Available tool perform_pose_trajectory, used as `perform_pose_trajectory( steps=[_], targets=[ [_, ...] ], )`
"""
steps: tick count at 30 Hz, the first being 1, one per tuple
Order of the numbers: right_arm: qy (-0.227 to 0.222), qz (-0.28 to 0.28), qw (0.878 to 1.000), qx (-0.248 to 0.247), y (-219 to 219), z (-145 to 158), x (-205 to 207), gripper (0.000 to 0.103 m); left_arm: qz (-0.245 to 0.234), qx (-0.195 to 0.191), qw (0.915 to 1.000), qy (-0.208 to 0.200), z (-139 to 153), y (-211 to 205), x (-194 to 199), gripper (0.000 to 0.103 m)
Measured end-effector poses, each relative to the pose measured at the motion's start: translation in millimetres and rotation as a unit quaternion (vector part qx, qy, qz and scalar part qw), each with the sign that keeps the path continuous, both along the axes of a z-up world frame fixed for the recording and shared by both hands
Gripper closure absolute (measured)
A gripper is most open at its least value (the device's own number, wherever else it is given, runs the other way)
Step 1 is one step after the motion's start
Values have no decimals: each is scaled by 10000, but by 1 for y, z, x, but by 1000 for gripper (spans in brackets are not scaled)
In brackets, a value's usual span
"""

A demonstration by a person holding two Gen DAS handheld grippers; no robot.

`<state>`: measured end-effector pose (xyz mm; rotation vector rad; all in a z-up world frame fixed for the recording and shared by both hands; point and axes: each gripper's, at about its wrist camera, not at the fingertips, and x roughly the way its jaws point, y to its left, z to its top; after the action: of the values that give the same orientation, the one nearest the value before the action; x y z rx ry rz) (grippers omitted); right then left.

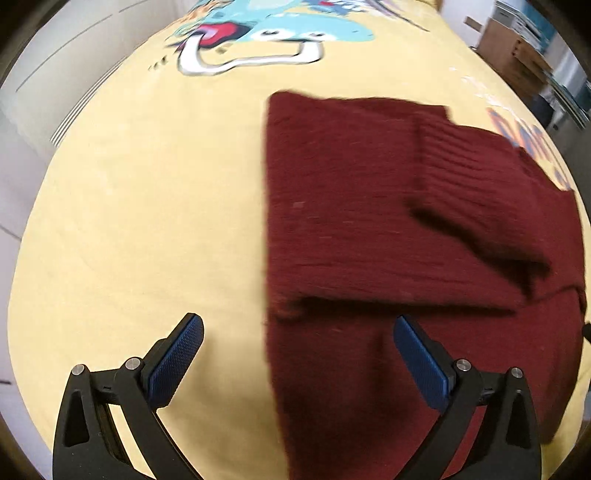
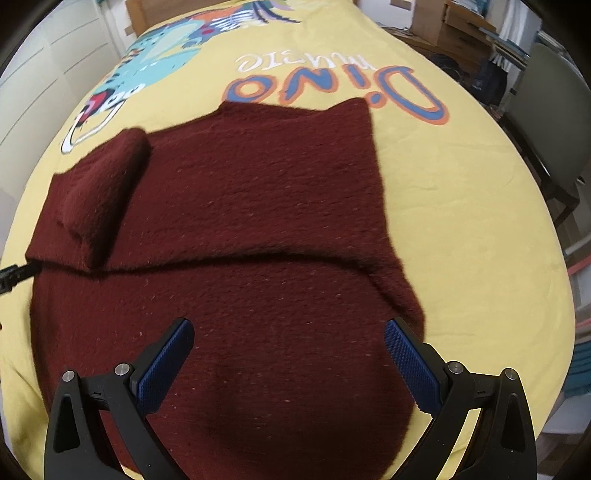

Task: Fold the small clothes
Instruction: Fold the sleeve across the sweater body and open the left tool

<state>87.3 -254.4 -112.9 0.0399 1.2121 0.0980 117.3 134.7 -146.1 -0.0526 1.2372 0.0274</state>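
A dark red knitted sweater (image 2: 236, 229) lies flat on a yellow sheet (image 2: 461, 221) that covers the counter. The sheet has a blue cartoon dinosaur (image 1: 295, 26) printed on it and big orange and blue letters (image 2: 332, 88); the sweater lies just on the near side of these letters, and its far edge touches the lowest part of them in the right wrist view.

The sweater is partly folded. One sleeve (image 2: 99, 192) with a ribbed cuff is laid over the body of the sweater, on the left part of it as the right wrist camera sees it. A fold edge (image 2: 258, 258) runs across the whole width of the sweater, so the far part lies as an upper layer over the near part.

The left gripper (image 1: 297, 354) hangs above the left border of the sweater with its jaws wide apart. One blue pad (image 1: 177, 362) is over the bare yellow sheet, the other blue pad (image 1: 421, 362) is over the red knit, and nothing is pinched between them. This view is blurred.

The right gripper (image 2: 288, 365) is above the near part of the sweater, on the near side of the fold edge. Its jaws are also spread wide and they hold nothing; the red knit is only under them.

Beyond the sheet, to the right of the sweater, stand cardboard boxes (image 2: 454, 29) and a grey chair (image 2: 546, 122).
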Motion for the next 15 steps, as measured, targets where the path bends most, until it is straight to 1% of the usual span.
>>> perform_pose_trajectory(
  steps=[2,4,5,6,8,10,13,15],
  targets=[
    [39,85,9999,-59,9,-3,2,0,53,46,10000,17,-8,5,5,3],
    [50,176,9998,-104,19,-4,6,0,31,80,9999,52,-15,6,10,8],
    [46,229,9996,-133,26,-4,10,0,-3,51,10000,76,-19,5,13,17],
    [38,265,9995,-155,30,-3,12,0,-29,21,10000,93,-21,4,15,23],
    [3,369,9991,-199,43,-1,20,0,-71,16,10000,32,-21,0,19,26],
    [-56,464,9987,-196,56,3,26,0,-152,43,9998,-93,-19,-5,20,32],
    [-162,636,9977,-144,78,10,37,0,-223,14,9997,-119,-17,-11,22,42],
    [-223,760,9968,-130,94,15,46,0,-272,-44,9995,-119,-16,-15,24,52]
  ],
)
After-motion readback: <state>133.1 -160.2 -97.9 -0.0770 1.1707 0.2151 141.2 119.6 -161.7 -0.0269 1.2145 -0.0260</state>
